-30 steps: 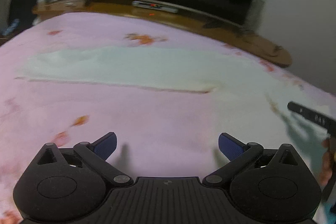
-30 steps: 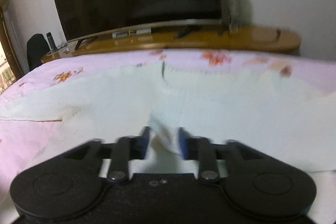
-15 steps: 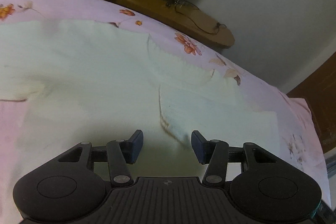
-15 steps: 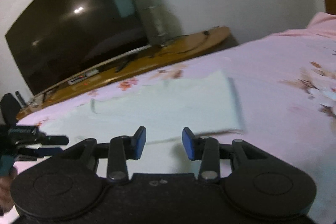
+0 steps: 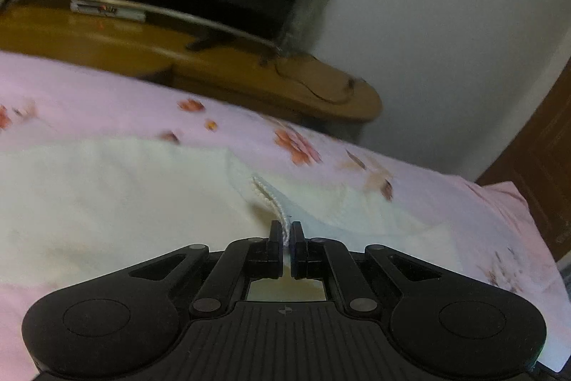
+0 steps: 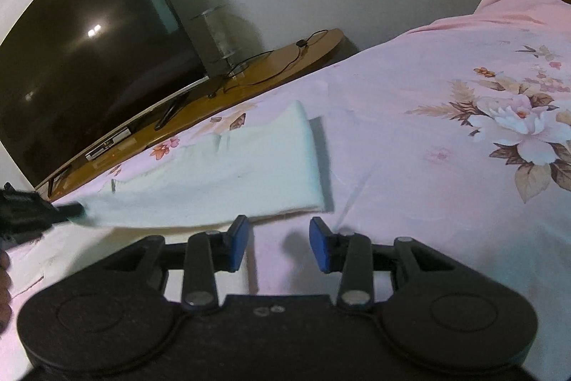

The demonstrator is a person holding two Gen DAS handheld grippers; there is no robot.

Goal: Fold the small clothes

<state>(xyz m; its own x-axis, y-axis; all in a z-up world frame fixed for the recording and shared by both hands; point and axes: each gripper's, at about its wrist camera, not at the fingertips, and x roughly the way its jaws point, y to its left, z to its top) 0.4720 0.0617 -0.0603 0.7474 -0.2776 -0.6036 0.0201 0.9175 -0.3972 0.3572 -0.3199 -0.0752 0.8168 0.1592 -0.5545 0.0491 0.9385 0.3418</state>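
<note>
A white knit garment (image 5: pixel 107 195) lies spread flat on a pink flowered bedsheet (image 5: pixel 107 95). My left gripper (image 5: pixel 285 231) is shut on a ribbed edge (image 5: pixel 271 199) of the garment, which rises a little from the cloth into the pads. In the right wrist view one sleeve of the garment (image 6: pixel 232 174) stretches toward the far right. My right gripper (image 6: pixel 278 238) hovers just in front of that sleeve's near edge, open, with only bare sheet between its blue pads. The left gripper (image 6: pixel 32 213) shows at the left edge of this view, on the garment.
A large dark television (image 6: pixel 89 41) stands on a curved wooden stand (image 6: pixel 285 59) along the bed's far side, with cables and a small box on it. The pink bedsheet (image 6: pixel 410 131) runs on to the right. A brown door (image 5: pixel 549 166) is at the right.
My left gripper swung right over the garment and closed on the ribbed edge. My right gripper let go of the cloth it held, moved right and rolled toward the sleeve end.
</note>
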